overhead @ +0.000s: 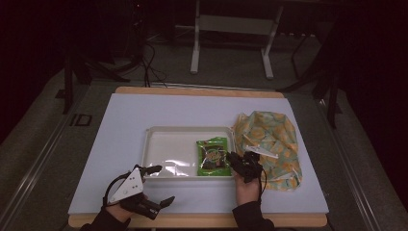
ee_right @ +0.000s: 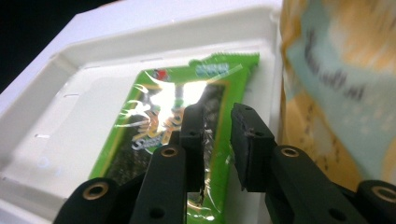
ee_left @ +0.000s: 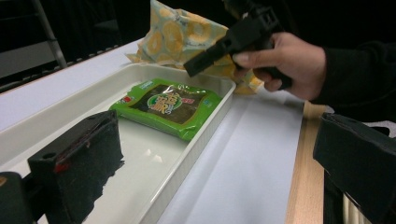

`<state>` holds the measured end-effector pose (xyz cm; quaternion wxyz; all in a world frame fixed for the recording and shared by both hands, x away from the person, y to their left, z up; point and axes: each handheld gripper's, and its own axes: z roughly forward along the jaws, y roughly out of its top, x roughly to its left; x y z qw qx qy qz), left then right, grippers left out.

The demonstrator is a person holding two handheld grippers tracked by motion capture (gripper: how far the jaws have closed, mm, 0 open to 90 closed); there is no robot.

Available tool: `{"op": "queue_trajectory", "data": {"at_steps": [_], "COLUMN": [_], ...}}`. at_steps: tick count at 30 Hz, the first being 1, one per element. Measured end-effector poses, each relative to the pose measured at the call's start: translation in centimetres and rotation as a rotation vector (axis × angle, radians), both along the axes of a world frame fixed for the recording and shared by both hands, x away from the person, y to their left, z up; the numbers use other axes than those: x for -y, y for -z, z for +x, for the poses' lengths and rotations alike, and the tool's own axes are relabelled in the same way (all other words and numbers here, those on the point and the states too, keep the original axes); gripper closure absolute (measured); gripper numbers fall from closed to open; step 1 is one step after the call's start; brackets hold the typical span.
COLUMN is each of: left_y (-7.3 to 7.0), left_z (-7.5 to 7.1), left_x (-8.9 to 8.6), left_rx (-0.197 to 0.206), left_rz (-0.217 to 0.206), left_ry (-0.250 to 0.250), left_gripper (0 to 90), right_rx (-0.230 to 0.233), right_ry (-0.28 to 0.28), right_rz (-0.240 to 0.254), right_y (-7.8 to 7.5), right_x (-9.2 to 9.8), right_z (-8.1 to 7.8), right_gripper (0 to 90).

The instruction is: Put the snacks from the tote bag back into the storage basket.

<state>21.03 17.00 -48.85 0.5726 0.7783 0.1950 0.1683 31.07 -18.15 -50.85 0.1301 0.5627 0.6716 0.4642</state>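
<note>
Dark room surroundings frame a table [overhead: 120,144] covered with a pale sheet, its wooden edge showing at front and back. On it sits a shallow white tray [overhead: 163,144] with a raised rim. Inside the tray, at its right end, lies a flat green snack packet [overhead: 212,156]: glossy plastic, bright green border, a dark window in the middle through which blackish contents show, a round printed logo and a small red mark near one corner. Light glares off its film in the right gripper view. Just right of the tray, on the sheet, lies a crumpled bag [overhead: 269,139] printed with yellow-orange rounds on pale blue.

A hand holds the right claw [overhead: 239,162] over the near right corner of the tray, at the packet's near edge. Its jaws stand a narrow gap apart above the packet's film, with nothing pressed between them.

Resting near the table's front left edge, the left claw [overhead: 156,185] has its jaws spread wide and empty, one of them by the tray's near left corner.
</note>
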Motion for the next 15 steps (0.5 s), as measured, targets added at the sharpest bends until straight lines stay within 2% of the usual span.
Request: {"op": "queue_trajectory", "data": {"at_steps": [5,7,11,13,15], "left_y": [0.0,0.0,0.0,0.0,0.0], "left_z": [0.0,0.0,0.0,0.0,0.0], "left_x": [0.0,0.0,0.0,0.0,-0.1], "left_rx": [0.001,0.001,0.0,-0.003,-0.003], "left_rz": [-0.002,-0.003,-0.003,-0.002,-0.003], "left_ry": [-0.001,-0.001,-0.002,-0.002,-0.002], "left_gripper": [1.7,1.7,1.7,1.7,1.7], "right_rx": [0.072,0.098,0.113,0.131,0.158], "right_ry": [-0.044,-0.069,-0.138,-0.158,-0.163], "right_rz": [-0.058,-0.071,-0.076,-0.059,-0.074], "right_y": [-1.9,-2.6,-3.7,-4.3,-4.8], "right_x": [-0.5,-0.6,-0.5,-0.3,-0.1], "right_z": [0.0,0.2,0.9,1.1,1.2], "right_gripper": [72.4,69.2,61.0,58.3,54.8]}}
